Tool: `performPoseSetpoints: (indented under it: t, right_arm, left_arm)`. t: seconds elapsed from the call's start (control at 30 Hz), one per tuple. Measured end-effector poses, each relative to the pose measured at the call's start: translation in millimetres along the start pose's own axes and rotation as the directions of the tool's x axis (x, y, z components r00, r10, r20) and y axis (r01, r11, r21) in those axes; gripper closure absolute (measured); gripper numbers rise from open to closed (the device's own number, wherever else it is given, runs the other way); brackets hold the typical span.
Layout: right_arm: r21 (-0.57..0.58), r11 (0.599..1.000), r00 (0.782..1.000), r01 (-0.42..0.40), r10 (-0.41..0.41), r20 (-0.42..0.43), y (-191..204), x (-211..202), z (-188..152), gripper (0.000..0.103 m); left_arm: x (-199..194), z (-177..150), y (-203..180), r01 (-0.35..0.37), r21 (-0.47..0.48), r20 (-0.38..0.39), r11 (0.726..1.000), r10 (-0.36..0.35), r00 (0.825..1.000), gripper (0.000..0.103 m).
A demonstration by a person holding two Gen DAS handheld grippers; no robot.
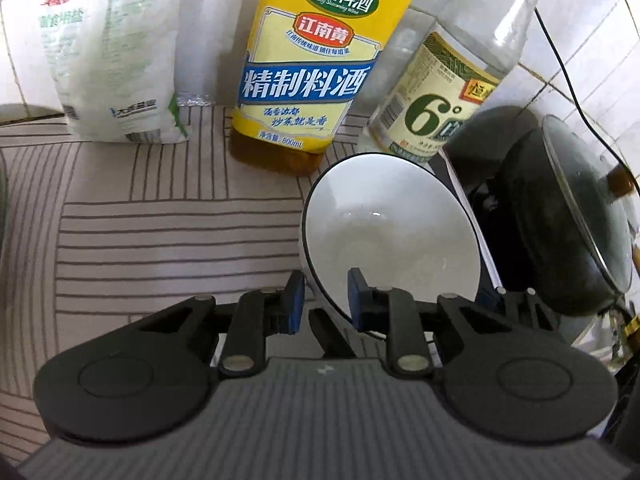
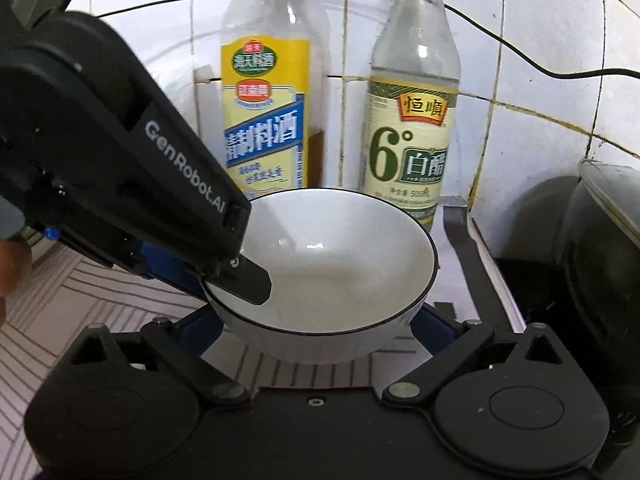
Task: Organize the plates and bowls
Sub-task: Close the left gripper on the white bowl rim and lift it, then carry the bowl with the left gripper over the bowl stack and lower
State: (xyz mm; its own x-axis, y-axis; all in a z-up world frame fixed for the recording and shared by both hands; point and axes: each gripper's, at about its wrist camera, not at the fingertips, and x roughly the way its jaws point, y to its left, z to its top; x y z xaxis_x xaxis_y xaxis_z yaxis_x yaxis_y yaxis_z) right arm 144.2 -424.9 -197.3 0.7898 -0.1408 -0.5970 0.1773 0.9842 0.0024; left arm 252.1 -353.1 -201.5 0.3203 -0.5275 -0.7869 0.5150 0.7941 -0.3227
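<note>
A tabletop [image 1: 140, 216] covered in a pale mat with grey stripe patterns runs back to a white tiled wall [image 2: 540, 60].

Nearest in the left wrist view, the left tool [image 1: 322, 300] pinches the near rim of a white bowl [image 1: 392, 232] with a dark edge, one blue pad inside the rim and one outside. In the right wrist view the same left tool [image 2: 240, 280] comes in from the left, gripping the bowl [image 2: 332, 264] at its left rim. The right tool [image 2: 316, 320] has its fingers spread wide, one on each side of the bowl's lower body; whether the pads touch it cannot be told. The bowl seems to sit slightly above the mat, tilted.

Just behind the bowl stand a bottle with a yellow label [image 2: 264, 120] and a clear bottle with a yellow cap [image 2: 412, 120], side by side near the wall. To the right is a dark pot [image 1: 560, 216] under a glass lid [image 1: 592, 208]. Far left, against the wall, stands a white bag [image 1: 116, 60]. A black cable [image 2: 520, 56] crosses the tiles.
</note>
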Motion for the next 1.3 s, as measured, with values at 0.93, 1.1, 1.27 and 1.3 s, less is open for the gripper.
performPoseSetpoints:
  t: [0.93, 1.1, 1.27, 1.3]
  right_arm:
    - [-0.227, 0.960, 0.971, -0.166, 0.200, 0.134, 80, -131, 4, 0.002]
    - [-0.214, 0.955, 0.958, -0.204, 0.239, 0.156, 97, -142, 4, 0.002]
    - [-0.221, 0.946, 0.946, -0.237, 0.276, 0.169, 122, -162, 4, 0.002]
    - [-0.223, 0.943, 0.944, -0.245, 0.285, 0.169, 126, -164, 4, 0.002]
  left_arm:
    - [-152, -77, 34, -0.140, 0.007, 0.040, 0.990, 0.140, 0.989, 0.082]
    - [-180, -87, 43, -0.178, 0.020, 0.060, 0.984, 0.177, 0.982, 0.082]
    - [-208, -97, 59, -0.212, -0.011, 0.073, 0.977, 0.212, 0.975, 0.082]
    - [-213, -99, 62, -0.218, -0.017, 0.075, 0.976, 0.219, 0.973, 0.082]
